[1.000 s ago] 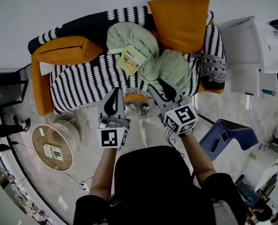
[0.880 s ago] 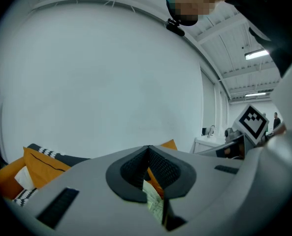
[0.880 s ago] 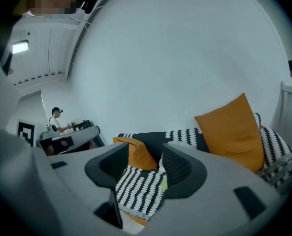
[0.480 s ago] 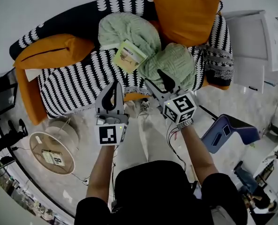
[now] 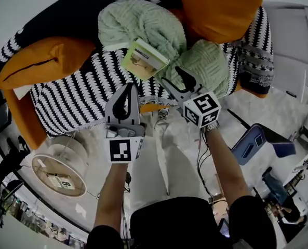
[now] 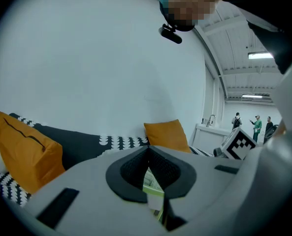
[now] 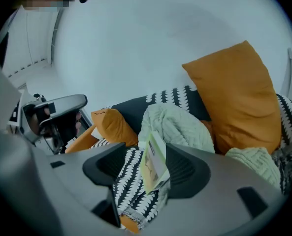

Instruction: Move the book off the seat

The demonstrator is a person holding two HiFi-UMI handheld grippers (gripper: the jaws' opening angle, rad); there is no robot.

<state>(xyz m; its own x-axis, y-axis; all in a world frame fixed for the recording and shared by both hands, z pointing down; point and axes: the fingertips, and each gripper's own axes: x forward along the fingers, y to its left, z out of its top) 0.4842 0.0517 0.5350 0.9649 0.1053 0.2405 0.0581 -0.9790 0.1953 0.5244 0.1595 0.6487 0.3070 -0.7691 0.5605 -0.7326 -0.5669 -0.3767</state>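
From the head view, the book [image 5: 143, 60] lay on the sofa [image 5: 76, 95], on its black-and-white patterned cover, with its far edge against a pale green blanket [image 5: 135, 27]. A second green bundle [image 5: 208, 66] sat just right of it. An orange cushion [image 5: 39, 64] lay at the sofa's left end, and another [image 5: 221, 7] leaned against the backrest at the right. Both grippers were held out in front of the seat. The left gripper [image 5: 126, 88] pointed at the patterned cover short of the book. The right gripper [image 5: 175, 81] reached over the seat's front edge beside the second green bundle, near the book but apart from it.

In the left gripper view, the jaws were closed, tips together, with nothing between them. A sliver of the book showed past them through the narrow slit lower down.

In the right gripper view, the jaws stood apart, having just been opening. The book showed tilted in the gap between them but lay farther off on the seat, and neither pad pressed on it.
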